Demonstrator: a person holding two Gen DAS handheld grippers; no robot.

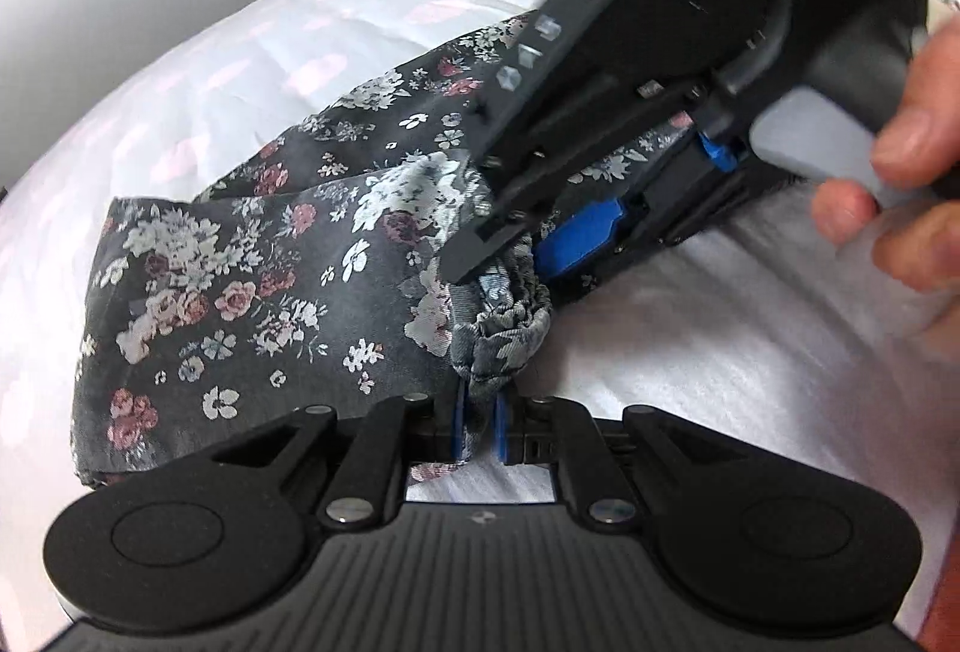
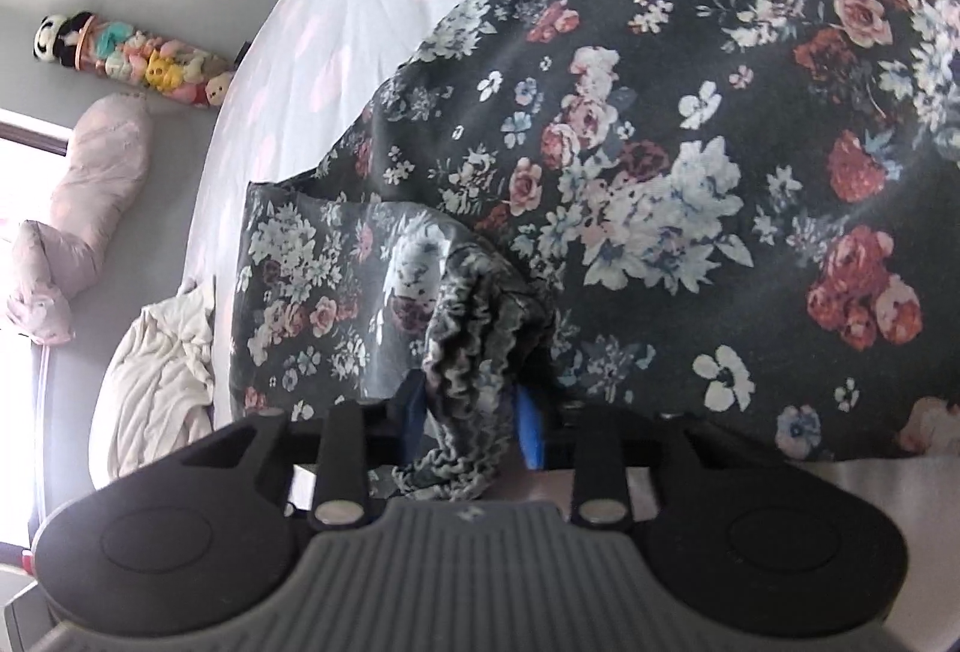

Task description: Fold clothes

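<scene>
Here the flowery dress (image 1: 240,292) lies on the white bed (image 1: 720,352), near its edge. The left tongs (image 1: 478,427) pinch its stretchy gathered band (image 1: 504,334). The right tongs (image 2: 468,412) squeeze that band too. It looks soft, light and floppy, so hold the thick band.

— Where does the garment (image 2: 690,142) lie?
— Spread on the bed (image 1: 270,22), its gathered waistband (image 1: 504,328) toward the bed's near edge.
— And beyond the bed?
— Past its far edge, a crumpled cloth (image 2: 162,382), a pillow (image 2: 90,208), and a row of soft toys (image 2: 132,58) against the wall.
</scene>
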